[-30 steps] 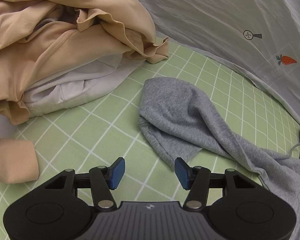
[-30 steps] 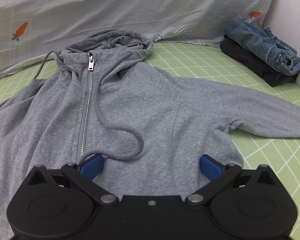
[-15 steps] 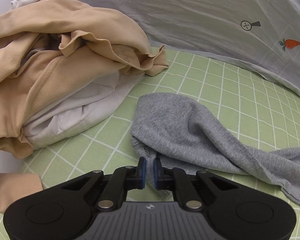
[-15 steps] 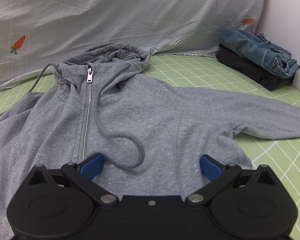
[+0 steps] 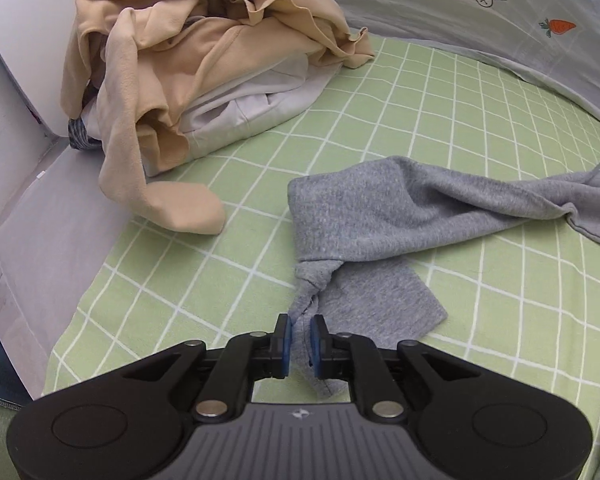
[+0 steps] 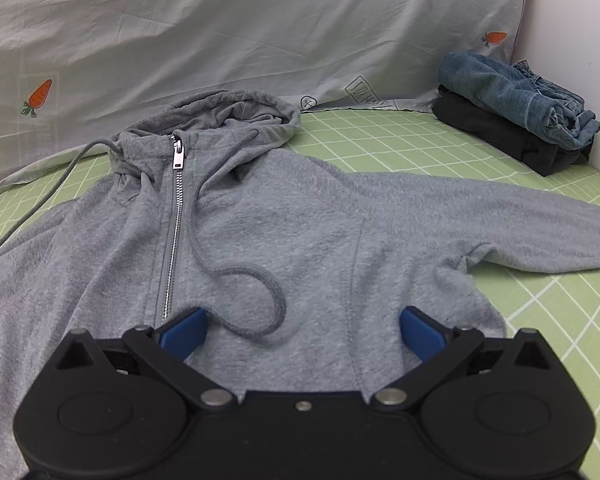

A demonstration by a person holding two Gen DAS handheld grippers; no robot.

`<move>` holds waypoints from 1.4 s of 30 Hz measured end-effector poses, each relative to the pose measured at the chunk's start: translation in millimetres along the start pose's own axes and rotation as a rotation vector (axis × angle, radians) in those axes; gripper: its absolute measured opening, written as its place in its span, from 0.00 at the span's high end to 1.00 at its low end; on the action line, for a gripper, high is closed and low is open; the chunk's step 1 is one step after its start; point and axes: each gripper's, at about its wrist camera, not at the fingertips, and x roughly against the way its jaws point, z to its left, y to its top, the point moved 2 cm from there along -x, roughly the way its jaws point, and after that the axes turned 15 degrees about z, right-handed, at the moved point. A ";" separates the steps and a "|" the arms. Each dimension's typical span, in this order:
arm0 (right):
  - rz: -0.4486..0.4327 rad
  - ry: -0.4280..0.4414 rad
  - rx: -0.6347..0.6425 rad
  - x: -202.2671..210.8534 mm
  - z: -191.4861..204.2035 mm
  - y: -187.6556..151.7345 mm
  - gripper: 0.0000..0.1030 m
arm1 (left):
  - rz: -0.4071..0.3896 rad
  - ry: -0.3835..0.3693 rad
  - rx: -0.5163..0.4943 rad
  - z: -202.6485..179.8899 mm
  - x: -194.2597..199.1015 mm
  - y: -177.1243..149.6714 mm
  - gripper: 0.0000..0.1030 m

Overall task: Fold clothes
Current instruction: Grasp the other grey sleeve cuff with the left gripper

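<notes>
Hoodie (image 6: 260, 220), grey, lies zip-up on green checked bed (image 5: 440, 120). Left hand-held gripper (image 5: 300, 336) pinches its sleeve cuff (image 5: 312, 296), jaws easing open w/ fabric between. Right hand-held gripper (image 6: 302, 330) wide open over hoodie's front, gripping nothing.

A bed carries everything, covered by a light green sheet (image 5: 440, 128) with a white grid. In the left wrist view a heap of tan and white clothes (image 5: 204, 64) fills the upper left of the frame, one tan sleeve trailing down onto the sheet. A grey hoodie's sleeve (image 5: 400, 208) crosses the middle right. In the right wrist view the grey hoodie (image 6: 260, 232) lies spread flat, zip up, across the centre. A grey carrot-print bedcover (image 6: 240, 32) lies bunched along the top. Folded jeans on a folded black garment (image 6: 516, 112) sit at the upper right.
</notes>
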 end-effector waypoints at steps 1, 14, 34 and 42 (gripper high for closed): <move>0.000 0.000 0.000 0.0 0.0 0.0 0.00 | -0.018 -0.022 0.001 1.0 5.1 0.0 0.84; -0.001 0.000 0.004 -0.5 -0.6 0.3 0.00 | -0.013 -0.175 0.060 26.7 -31.5 72.9 0.42; -0.002 -0.001 0.005 -0.8 0.0 0.8 0.00 | -0.442 -0.085 -0.051 -7.8 57.1 75.5 0.89; -0.003 0.001 0.004 -0.7 -0.8 0.7 0.00 | -0.152 -0.147 -0.151 -38.4 -0.5 -10.2 0.86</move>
